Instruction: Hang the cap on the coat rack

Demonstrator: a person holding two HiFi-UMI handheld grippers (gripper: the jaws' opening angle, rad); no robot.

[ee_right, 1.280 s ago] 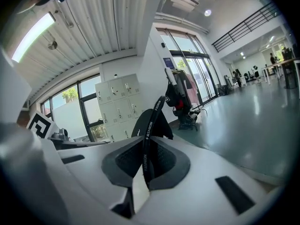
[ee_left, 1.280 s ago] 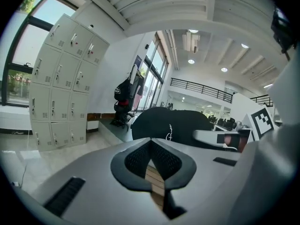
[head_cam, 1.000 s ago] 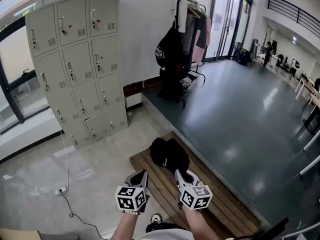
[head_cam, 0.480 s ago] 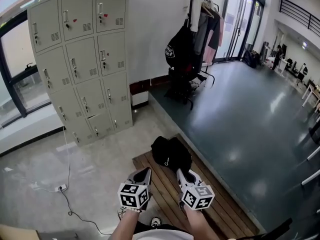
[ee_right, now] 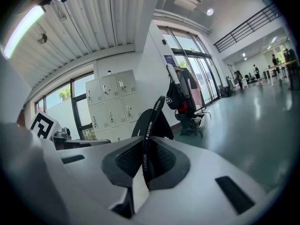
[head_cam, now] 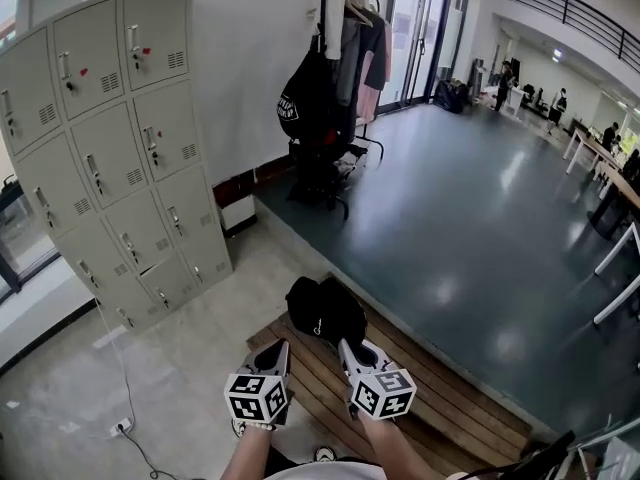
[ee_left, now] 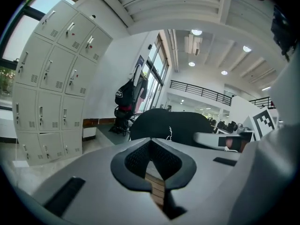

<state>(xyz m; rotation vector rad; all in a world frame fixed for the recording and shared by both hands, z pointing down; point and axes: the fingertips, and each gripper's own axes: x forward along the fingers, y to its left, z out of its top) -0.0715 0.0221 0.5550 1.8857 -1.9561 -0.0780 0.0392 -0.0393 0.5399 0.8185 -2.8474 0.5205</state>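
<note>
Since the earlier frames the whole outlook has swung: the lockers (head_cam: 110,148) and the coat rack (head_cam: 335,78) are now placed further left in the head view, while both grippers and the cap (head_cam: 325,311) are found in the same arrangement relative to each other.

Right gripper (head_cam: 348,350): jaws are closed onto the cap's thin black strap (ee_right: 149,125), which is printed with lettering and stands upright between the pads. The cap body is seen just beyond the tips.

Left gripper (head_cam: 282,348): jaws are drawn together at the tips with nothing seen between them – only wooden slats show through the gap lower down. The cap is noted immediately ahead of these jaws; contact cannot be confirmed.

Cap position: held ahead of both grippers, above the near end of the slatted wooden platform (head_cam: 430,388).

Progress, as judged: the pickup is complete and the carry is under way. The coat rack, already loaded with garments and a dark bag, is well apart from the cap across the floor – the approach and the hanging itself are outstanding.
</note>
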